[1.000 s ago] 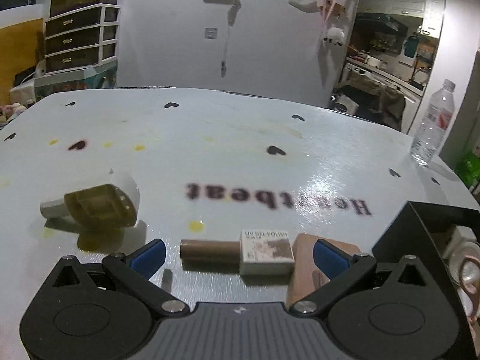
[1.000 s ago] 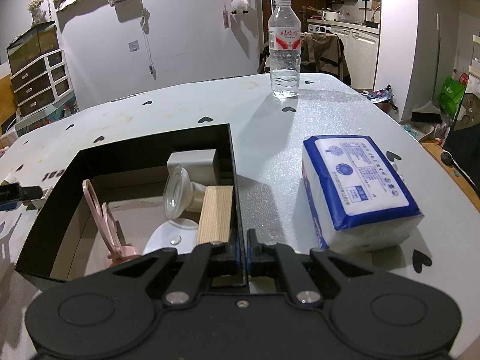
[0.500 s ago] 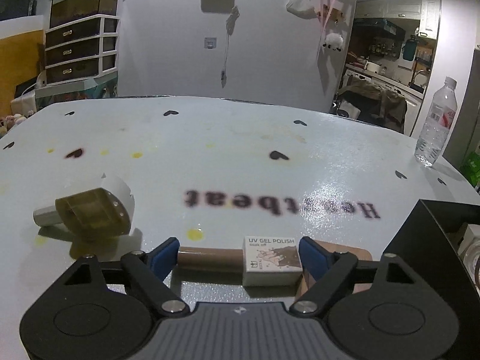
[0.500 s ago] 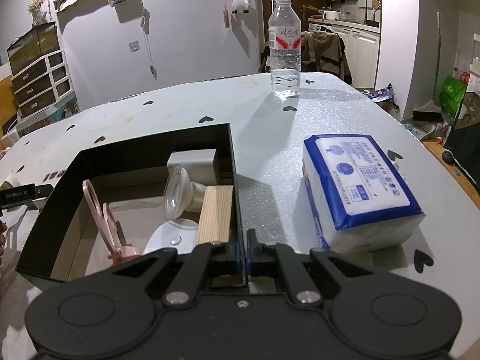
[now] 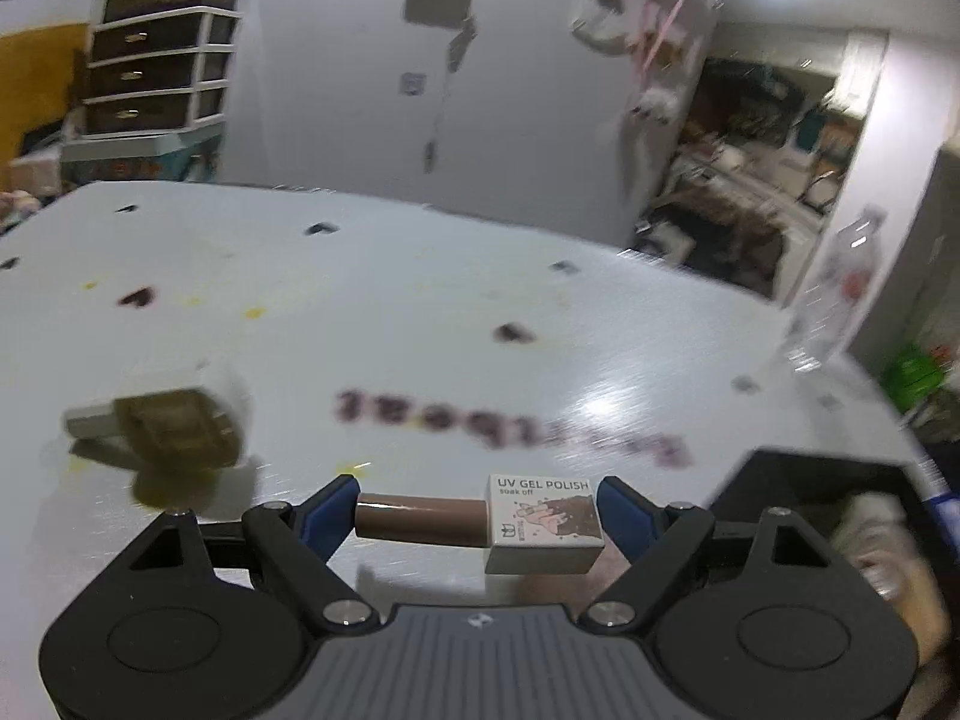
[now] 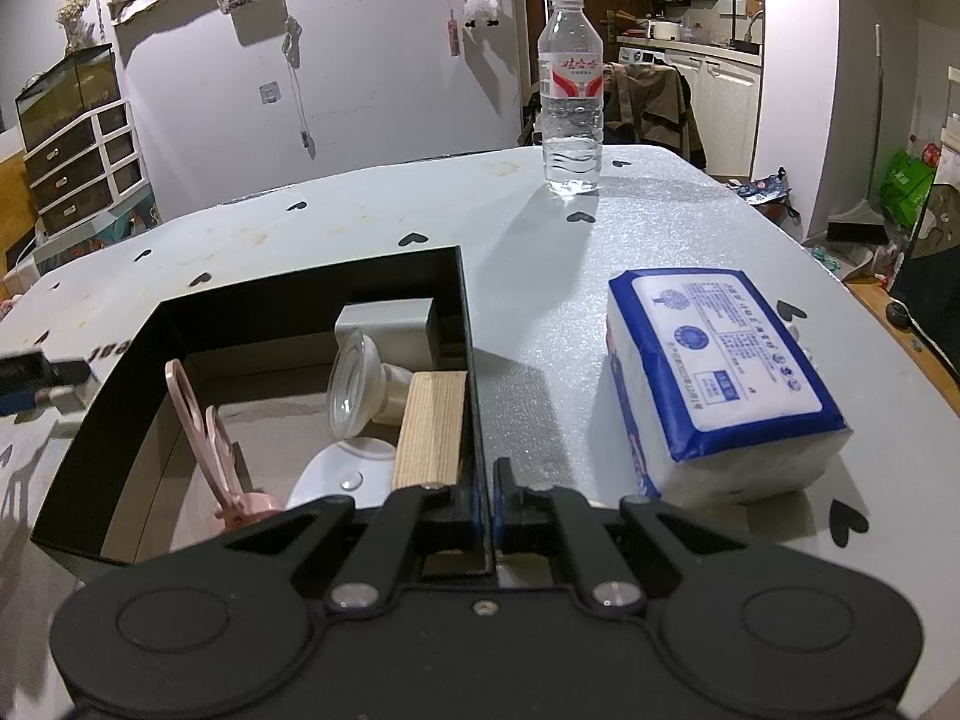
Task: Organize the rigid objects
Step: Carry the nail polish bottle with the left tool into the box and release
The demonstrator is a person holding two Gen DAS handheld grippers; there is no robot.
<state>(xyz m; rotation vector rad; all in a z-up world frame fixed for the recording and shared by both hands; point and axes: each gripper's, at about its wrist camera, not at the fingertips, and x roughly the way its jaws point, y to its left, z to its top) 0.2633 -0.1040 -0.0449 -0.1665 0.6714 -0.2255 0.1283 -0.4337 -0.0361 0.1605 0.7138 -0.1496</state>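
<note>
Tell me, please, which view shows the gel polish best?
The left wrist view: the gel polish lies crosswise between the left gripper fingers, label readable. The right wrist view shows only a blurred sliver at its left edge, perhaps that gripper.

I'm seeing the box (image 6: 462,324) sitting mid-table (image 6: 540,312), the tissue pack (image 6: 720,372) lying right of it, the water bottle (image 6: 570,96) standing (upright) near the far edge.

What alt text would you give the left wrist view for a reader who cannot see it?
The left gripper holds a brown gel polish bottle sideways, end to end between its blue pads, above a white table. A yellowish-brown and white object lies blurred to the left, and a black box sits at right.
</note>
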